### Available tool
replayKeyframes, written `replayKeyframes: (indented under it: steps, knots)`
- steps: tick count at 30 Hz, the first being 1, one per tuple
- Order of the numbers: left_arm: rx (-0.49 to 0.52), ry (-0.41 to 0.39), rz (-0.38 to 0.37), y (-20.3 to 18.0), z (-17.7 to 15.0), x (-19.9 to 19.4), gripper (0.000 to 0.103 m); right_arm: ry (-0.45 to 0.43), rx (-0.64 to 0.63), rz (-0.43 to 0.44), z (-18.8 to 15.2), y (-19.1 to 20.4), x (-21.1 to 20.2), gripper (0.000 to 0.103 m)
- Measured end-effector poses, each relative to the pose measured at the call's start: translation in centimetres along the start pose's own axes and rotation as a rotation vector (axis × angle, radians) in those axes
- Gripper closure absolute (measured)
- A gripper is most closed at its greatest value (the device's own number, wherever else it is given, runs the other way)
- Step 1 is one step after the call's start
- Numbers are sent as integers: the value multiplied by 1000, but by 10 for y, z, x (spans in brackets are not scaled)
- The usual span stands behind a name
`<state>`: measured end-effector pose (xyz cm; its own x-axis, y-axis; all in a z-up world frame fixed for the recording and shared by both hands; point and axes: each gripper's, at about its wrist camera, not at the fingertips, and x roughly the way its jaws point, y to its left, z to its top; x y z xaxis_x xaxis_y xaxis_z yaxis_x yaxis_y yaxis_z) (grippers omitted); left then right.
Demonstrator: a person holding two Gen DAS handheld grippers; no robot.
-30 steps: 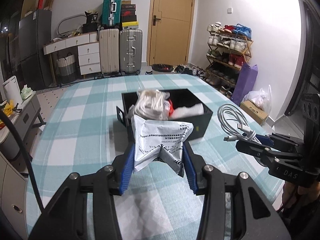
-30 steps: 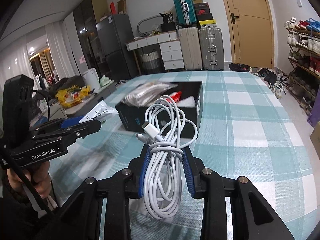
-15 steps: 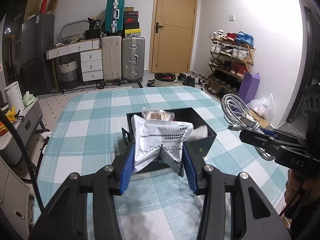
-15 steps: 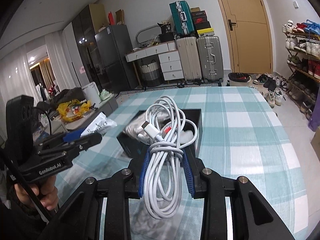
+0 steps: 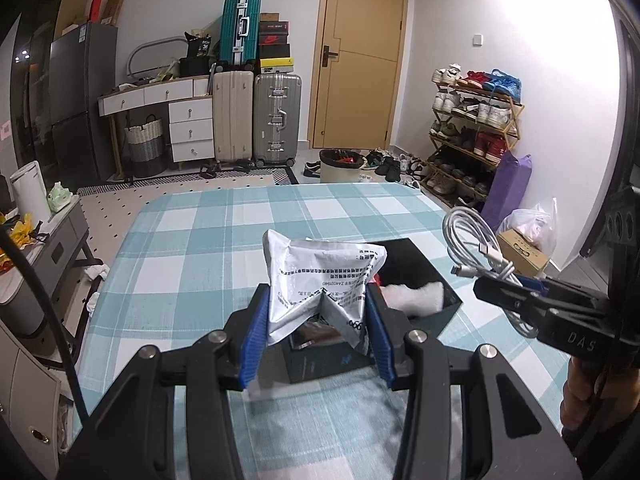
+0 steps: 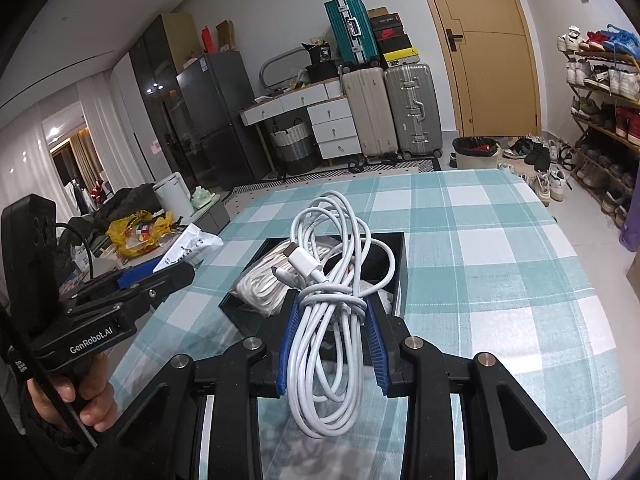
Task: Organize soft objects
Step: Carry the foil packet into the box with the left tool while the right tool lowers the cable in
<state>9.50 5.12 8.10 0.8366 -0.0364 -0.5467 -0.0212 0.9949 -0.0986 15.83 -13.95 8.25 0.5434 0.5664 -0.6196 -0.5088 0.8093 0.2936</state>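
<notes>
Soft items under inspection: a silver foil pouch (image 5: 320,280) and a coiled white cable (image 6: 332,300), both held clear of the table. The left gripper (image 5: 316,320) has its blue pads (image 5: 253,336) closed against the pouch's lower corners; the pouch stands upright between them, its printed face toward the camera. The right gripper (image 6: 332,344) is clamped on the cable bundle at its wrapped waist, with loops spilling ahead of and behind the fingers and a white plug (image 6: 300,258) lying on top.

Directly ahead of and below both tools sits an open black box (image 5: 448,280) on the teal-and-white checked tablecloth (image 5: 192,248). In the left view the pouch hides most of the box's interior; a white fluffy item (image 5: 412,296) shows at its right end. In the right view the cable overlaps the box, and a pale bagged bundle (image 6: 260,284) occupies its left part.

Each gripper appears in the other's view: the right one to the right of the left tool, the left one to the left of the right tool, both apart from the box. Suitcases (image 5: 256,116), a drawer unit (image 5: 188,128) and a shoe rack (image 5: 472,128) stand well beyond the table's far edge.
</notes>
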Motion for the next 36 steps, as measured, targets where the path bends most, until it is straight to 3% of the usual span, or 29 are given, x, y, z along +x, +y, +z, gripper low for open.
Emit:
replayKeyframes:
  steps: [22, 36]
  knots:
    - [11, 49, 49, 6, 6, 72, 58, 17, 4, -9, 11, -13, 57, 71]
    - [76, 101, 26, -15, -2, 97, 58, 47, -22, -27, 10, -17, 87, 72]
